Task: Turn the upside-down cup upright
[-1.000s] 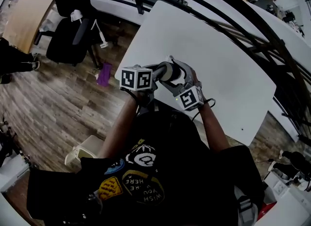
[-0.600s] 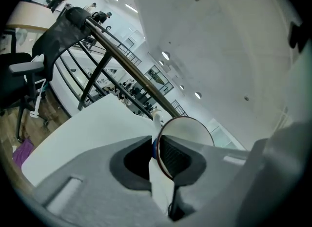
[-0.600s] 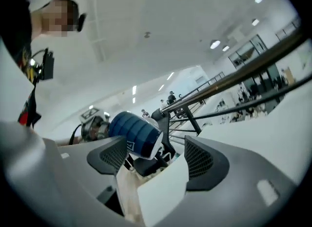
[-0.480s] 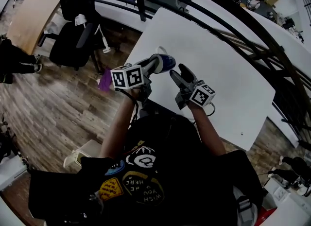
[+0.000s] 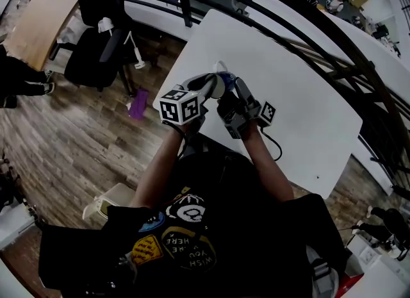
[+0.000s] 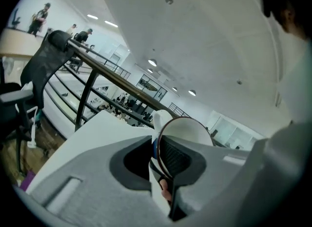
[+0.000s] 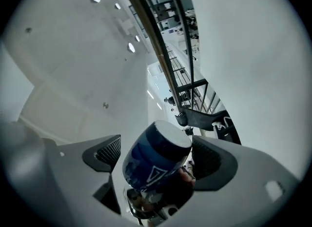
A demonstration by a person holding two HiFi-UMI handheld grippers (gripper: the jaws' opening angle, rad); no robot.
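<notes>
The cup is dark blue outside and white inside, and it is held in the air over the near left corner of the white table. My left gripper is shut on its wall. In the left gripper view the rim stands between the pads of that gripper. My right gripper has come up from the right. In the right gripper view the cup lies between this gripper's jaws with its white base pointing away. These jaws have just been opening, and the left pad stands off the cup.
A black office chair stands on the wooden floor to the left, with a purple object near the table's corner. Dark railings run behind the table. A pale bin sits by the person's left side.
Half a second ago the right gripper was apart from the cup, to its right. It has since rolled and moved left, so its jaws now stand around the cup. The left gripper kept its hold.
</notes>
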